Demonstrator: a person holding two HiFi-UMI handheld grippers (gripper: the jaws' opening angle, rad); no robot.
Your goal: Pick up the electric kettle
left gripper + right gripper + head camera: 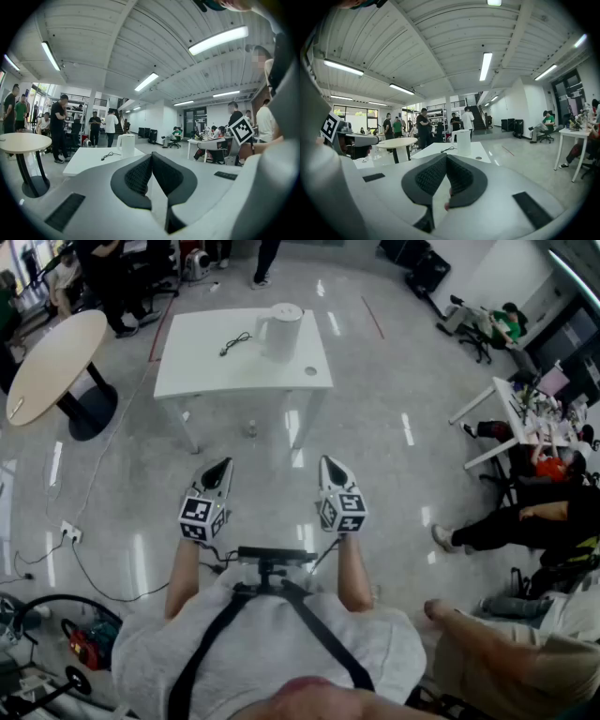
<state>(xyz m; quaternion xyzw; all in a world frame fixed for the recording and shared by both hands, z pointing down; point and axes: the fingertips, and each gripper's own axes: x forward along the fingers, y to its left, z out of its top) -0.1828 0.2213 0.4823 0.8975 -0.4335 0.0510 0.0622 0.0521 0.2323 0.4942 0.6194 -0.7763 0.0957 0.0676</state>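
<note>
A white electric kettle (279, 331) stands upright on the far part of a white rectangular table (202, 367), with its black cord (234, 342) lying to its left. The kettle (126, 145) also shows in the left gripper view and, far off, the kettle (463, 142) in the right gripper view. My left gripper (218, 472) and right gripper (331, 468) hang side by side over the floor, well short of the table. Both are shut with nothing between their jaws.
A round beige table (52, 362) on a black foot stands left of the white one. People stand behind the tables and sit at desks (520, 413) on the right. Cables and a power strip (68, 532) lie on the floor at the left.
</note>
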